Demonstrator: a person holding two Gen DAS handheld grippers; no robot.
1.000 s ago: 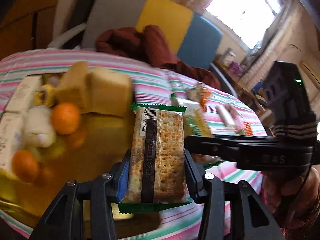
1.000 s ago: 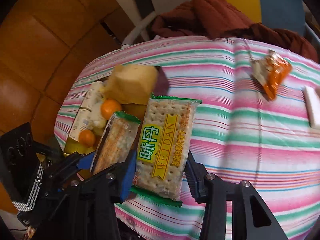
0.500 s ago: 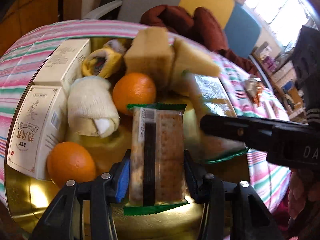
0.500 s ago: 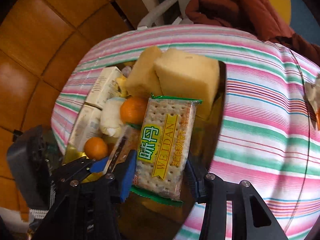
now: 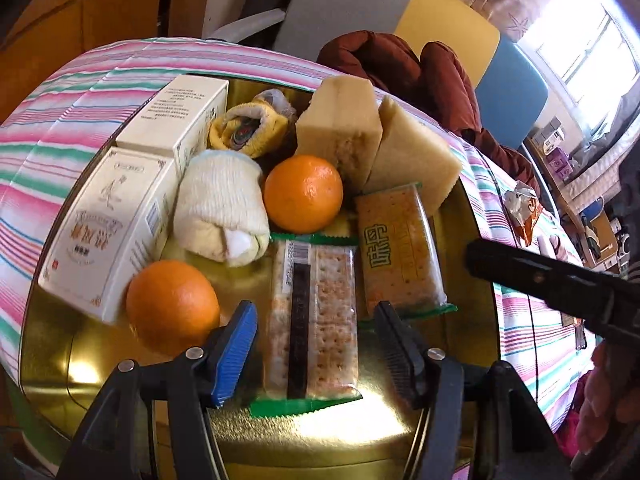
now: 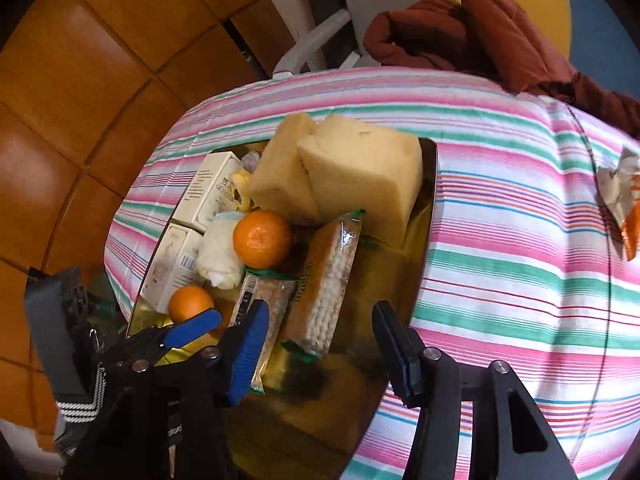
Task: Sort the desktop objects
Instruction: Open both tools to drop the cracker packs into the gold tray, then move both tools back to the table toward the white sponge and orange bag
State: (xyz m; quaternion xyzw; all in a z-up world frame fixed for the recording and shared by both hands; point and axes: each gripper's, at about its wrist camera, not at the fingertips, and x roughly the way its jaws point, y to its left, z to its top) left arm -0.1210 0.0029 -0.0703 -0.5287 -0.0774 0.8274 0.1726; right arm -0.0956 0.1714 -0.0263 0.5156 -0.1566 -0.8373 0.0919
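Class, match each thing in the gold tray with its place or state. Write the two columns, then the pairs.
Things:
1. white cartons
2. sponge blocks
3. seam-up cracker pack
4. label-up cracker pack

Places or states:
A. lies between the opening left tongs, pads clear of it
B. end to end along the tray's left edge
C. stand at the far end, leaning together
D. right of the other pack, beside the right rim

Pairs: 1-B, 2-C, 3-A, 4-D
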